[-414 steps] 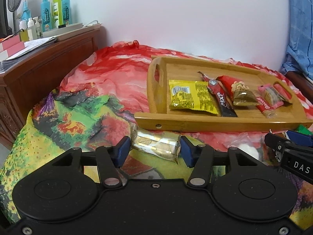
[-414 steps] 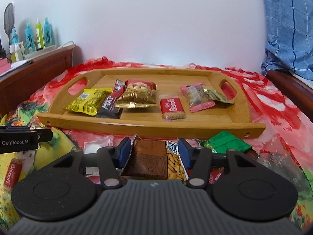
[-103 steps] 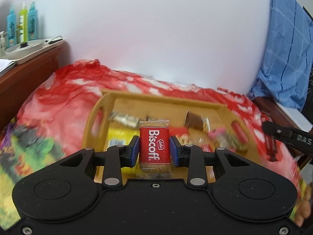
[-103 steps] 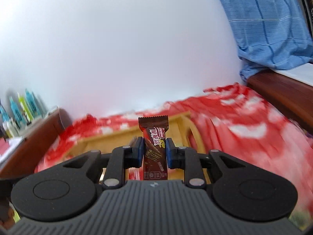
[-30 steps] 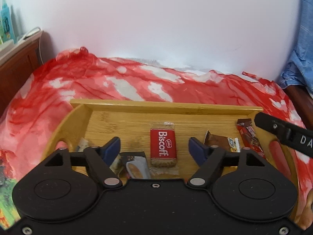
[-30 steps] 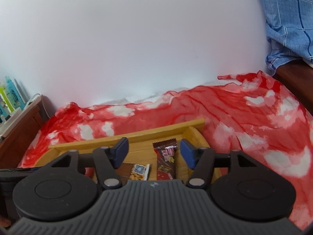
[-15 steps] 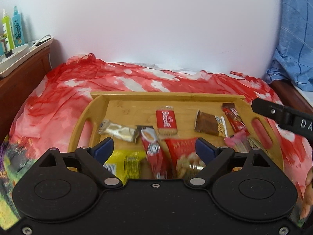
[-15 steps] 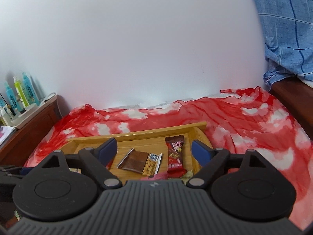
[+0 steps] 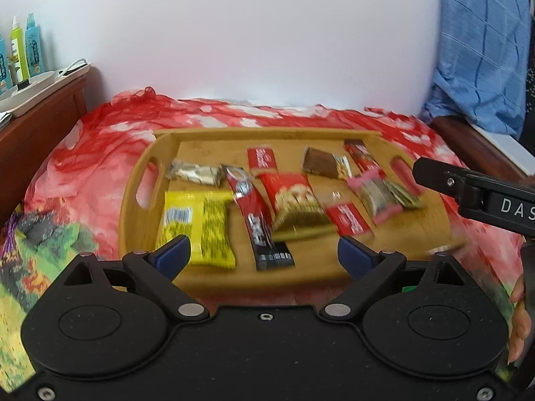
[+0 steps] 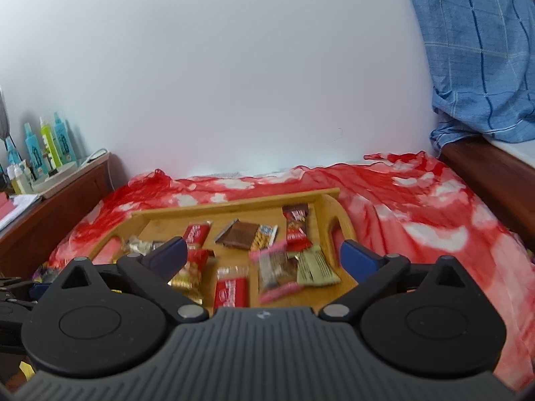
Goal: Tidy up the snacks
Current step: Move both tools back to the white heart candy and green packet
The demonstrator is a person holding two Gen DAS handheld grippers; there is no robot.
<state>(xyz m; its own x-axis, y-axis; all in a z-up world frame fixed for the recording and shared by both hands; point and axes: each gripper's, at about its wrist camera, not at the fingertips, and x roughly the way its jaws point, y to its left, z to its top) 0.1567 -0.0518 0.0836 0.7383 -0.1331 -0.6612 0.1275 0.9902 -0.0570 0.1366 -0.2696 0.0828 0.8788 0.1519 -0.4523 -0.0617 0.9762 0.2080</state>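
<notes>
A wooden tray (image 9: 133,200) lies on the red cloth and holds several snack packets. A red Biscoff biscuit (image 9: 262,159) and a dark red bar (image 9: 362,157) lie along its back, with a brown chocolate pack (image 9: 321,163) between them. Nearer me are a yellow packet (image 9: 197,227) and a red-and-gold nut bag (image 9: 294,207). My left gripper (image 9: 262,255) hangs over the tray's near edge, its jaws opening with nothing between them. My right gripper (image 10: 262,254) is over the tray's right half, its jaws also opening and empty. The dark red bar (image 10: 296,224) lies ahead of it.
A wooden sideboard with spray bottles (image 9: 20,53) stands at the left. A blue checked cloth (image 9: 478,50) hangs over the wooden frame (image 9: 474,147) at the right. A multicoloured cloth (image 9: 33,250) covers the near left. A person's fingers (image 9: 518,317) show at the right edge.
Both grippers have drawn back from the tray and their jaws have spread wider. Much more of the tray and its packets now shows in both views.
</notes>
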